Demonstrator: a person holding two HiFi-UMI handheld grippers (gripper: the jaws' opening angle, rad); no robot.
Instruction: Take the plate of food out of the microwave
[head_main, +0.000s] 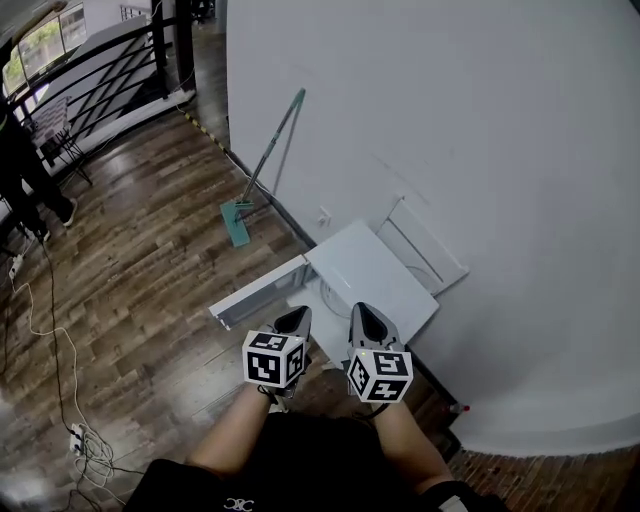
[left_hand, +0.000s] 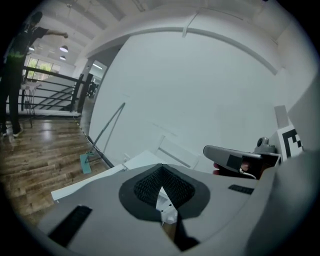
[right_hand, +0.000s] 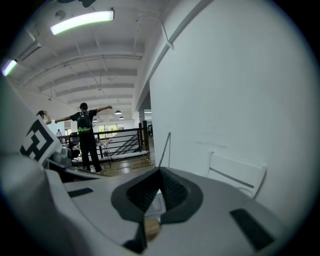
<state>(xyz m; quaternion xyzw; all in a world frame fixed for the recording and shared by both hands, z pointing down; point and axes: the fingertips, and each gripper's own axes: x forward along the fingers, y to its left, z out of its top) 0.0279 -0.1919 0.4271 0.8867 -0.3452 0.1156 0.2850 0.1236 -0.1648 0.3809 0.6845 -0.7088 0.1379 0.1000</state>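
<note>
Lowest in the head view, the person's forearms reach up from the bottom edge, one claw in each hand. The left claw (head_main: 296, 318) sits just left of centre and is clenched, its dark tips pressed together with nothing between them. The right claw (head_main: 367, 319) is just beside it at the same height, also clenched and empty; its own view shows the ribbed pads meeting at a point. The marker cubes (head_main: 272, 360) sit just below the tips.

Both claws hang over the near edge of the microwave (head_main: 375, 272), a white box low against the wall at the centre of the frame. Its door (head_main: 260, 294) stands open, swung out to the left. In the opening beside the left claw a pale curved edge shows. It may be the plate (head_main: 328, 292), but the view is too steep and too small to be sure.

Right of the microwave a white frame (head_main: 425, 243) leans against the wall (head_main: 450, 120). Further up and to the left a mop (head_main: 262, 170) leans on the same wall, its green head on the wooden floor (head_main: 140, 260). Cables (head_main: 60, 385) trail over the floor at lower left. At the upper left edge a person (head_main: 22, 170) in dark clothes stands near a black railing (head_main: 100, 70).
</note>
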